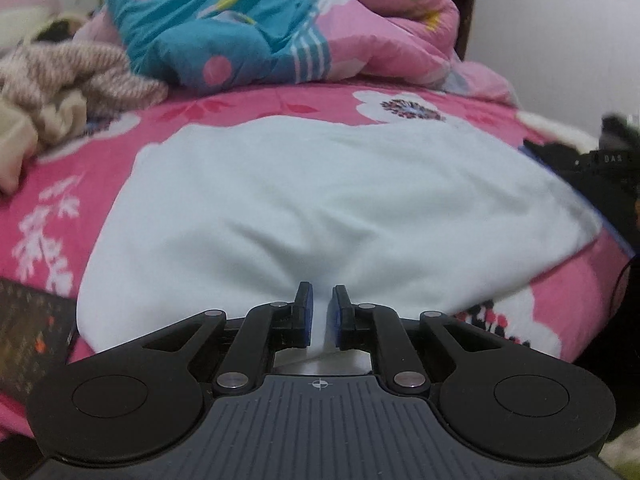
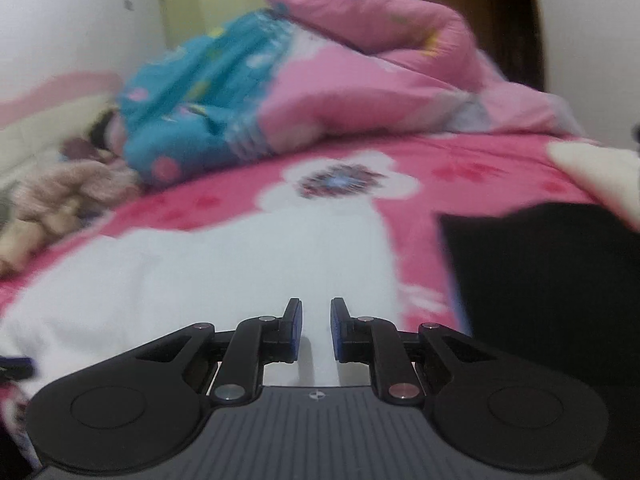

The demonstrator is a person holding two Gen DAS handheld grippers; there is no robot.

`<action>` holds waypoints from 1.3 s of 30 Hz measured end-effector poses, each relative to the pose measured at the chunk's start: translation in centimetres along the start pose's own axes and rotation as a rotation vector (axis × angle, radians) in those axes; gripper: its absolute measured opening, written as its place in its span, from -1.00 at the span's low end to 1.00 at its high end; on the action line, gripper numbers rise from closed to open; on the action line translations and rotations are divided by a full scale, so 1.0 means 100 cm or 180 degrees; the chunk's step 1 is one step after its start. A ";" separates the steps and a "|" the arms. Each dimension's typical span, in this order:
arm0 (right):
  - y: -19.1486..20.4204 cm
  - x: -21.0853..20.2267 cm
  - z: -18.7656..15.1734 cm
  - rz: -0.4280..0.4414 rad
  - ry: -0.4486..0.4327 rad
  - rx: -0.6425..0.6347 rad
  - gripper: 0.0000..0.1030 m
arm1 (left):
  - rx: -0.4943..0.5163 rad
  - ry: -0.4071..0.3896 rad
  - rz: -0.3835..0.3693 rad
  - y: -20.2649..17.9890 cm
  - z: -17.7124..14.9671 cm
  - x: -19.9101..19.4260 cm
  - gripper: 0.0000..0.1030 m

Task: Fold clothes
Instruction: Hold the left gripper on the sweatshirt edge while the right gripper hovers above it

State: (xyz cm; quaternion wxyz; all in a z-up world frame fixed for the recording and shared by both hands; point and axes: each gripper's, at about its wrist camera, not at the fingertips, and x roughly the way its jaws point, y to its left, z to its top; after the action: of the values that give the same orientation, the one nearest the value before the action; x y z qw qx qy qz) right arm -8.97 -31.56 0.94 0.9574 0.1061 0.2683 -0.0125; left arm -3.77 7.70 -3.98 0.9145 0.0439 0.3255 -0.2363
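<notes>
A white garment (image 1: 320, 200) lies spread on the pink flowered bed sheet (image 1: 56, 184). My left gripper (image 1: 322, 304) is at its near edge, jaws nearly together with a fold of the white cloth pinched between the blue pads. The cloth puckers toward the pads. In the right wrist view the same white garment (image 2: 224, 272) lies below my right gripper (image 2: 316, 320), whose jaws stand a little apart with white cloth between them; this view is blurred.
A rolled pink and teal quilt (image 1: 256, 28) lies at the back of the bed. A beige knitted garment (image 1: 60, 80) sits at the left. A black garment (image 2: 552, 288) lies at the right. A dark patterned item (image 1: 28, 320) is at the near left.
</notes>
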 end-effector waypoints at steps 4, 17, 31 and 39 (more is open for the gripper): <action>0.020 0.029 0.006 0.0296 0.0150 -0.0159 -0.70 | -0.0146 -0.0017 -0.0043 0.006 -0.001 -0.001 -0.75; 0.021 0.062 0.038 0.0630 0.0408 0.0098 -0.69 | -0.0314 -0.0110 0.0087 0.023 -0.006 -0.010 -0.73; 0.038 0.110 0.062 0.0402 0.0518 0.0299 -0.67 | -0.0353 -0.0196 0.0138 0.034 -0.014 -0.015 -0.72; 0.061 0.141 0.048 0.0920 0.1037 0.0189 -0.70 | -0.0410 -0.0181 0.0106 0.037 -0.013 -0.015 -0.72</action>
State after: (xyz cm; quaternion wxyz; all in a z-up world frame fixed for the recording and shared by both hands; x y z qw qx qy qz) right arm 6.07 -26.17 -1.19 0.8897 0.1723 0.4009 0.1343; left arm -3.84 11.88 -4.38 0.9281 -0.0164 0.3131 -0.2007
